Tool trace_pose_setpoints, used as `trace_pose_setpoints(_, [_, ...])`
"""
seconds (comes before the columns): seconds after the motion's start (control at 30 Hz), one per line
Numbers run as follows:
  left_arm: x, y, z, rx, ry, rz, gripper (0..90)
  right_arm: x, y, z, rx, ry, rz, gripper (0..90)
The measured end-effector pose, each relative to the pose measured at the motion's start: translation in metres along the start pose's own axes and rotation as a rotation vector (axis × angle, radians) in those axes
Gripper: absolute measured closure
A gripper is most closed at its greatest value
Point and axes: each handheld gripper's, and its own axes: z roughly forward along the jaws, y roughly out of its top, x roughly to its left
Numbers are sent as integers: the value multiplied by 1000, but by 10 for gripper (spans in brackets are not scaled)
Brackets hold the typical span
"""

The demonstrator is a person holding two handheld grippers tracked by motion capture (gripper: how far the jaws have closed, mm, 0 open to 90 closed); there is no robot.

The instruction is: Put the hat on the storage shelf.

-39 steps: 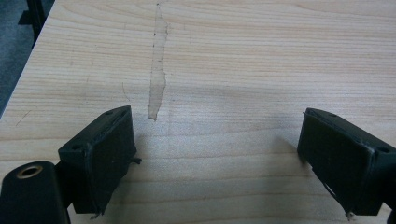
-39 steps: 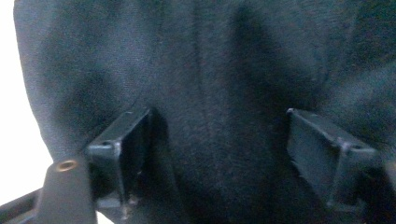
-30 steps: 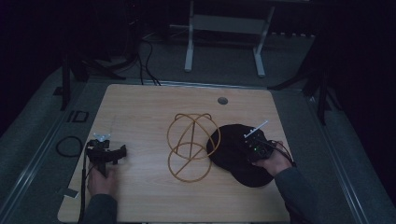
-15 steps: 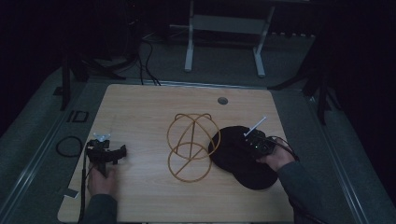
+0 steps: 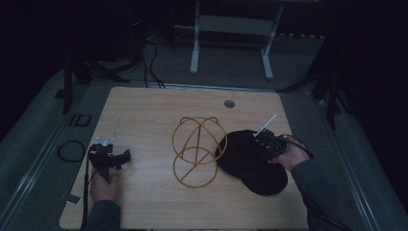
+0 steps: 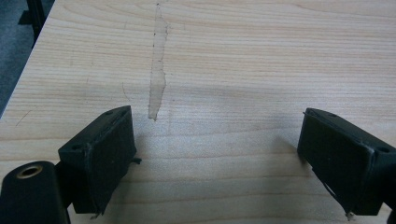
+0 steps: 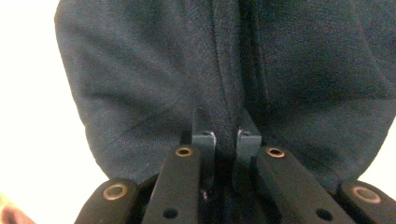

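1. Right gripper view: right gripper point(image 7: 226, 135) pinches a fold of the hat point(image 7: 299, 70).
2. Hat lies right on the table point(image 5: 144, 110), wire stand point(image 5: 195, 149) just left.
3. Left gripper point(image 6: 215, 154) gapes wide, far left.

One marking is legible: the letters "ID" point(image 5: 79, 120), in dark characters on the grey floor surface just off the far left corner of the table point(image 5: 144, 103), seen in the high view. The table top, the dark fabric and the gripper bodies carry no readable text, label, brand or number in any view.
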Motion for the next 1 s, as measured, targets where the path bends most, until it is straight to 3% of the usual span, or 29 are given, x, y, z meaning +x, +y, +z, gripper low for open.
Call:
trace_pose_setpoints(0.3, [0, 0, 0, 0, 0, 0, 108, -1, 2, -11, 23, -11, -25, 839])
trace_pose_setpoints(1.0, [0, 0, 0, -3, 0, 0, 108, -7, 3, -45, -64, -26, -43, 838])
